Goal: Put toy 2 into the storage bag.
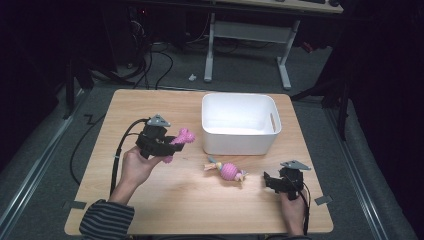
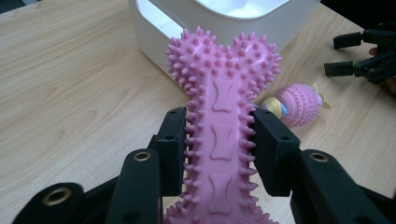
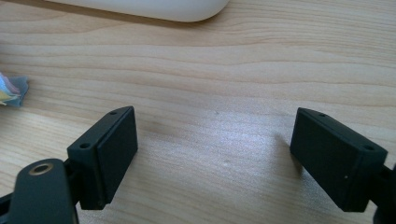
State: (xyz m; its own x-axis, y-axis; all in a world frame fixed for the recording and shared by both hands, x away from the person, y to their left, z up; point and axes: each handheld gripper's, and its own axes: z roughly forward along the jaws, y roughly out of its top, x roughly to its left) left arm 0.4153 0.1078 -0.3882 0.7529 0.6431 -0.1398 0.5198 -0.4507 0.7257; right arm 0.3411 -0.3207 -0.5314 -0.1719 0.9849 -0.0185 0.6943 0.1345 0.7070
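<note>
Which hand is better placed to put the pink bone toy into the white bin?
Left. The left gripper already clamps the pink bone toy beside the white bin. The right gripper is open and empty.

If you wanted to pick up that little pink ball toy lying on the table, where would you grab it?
Probably the pink ball toy is best taken across its round ribbed middle, coming straight down from above. It lies flat with thin tufts at both ends, which give little to hold; the open right tool is nearest.
</note>
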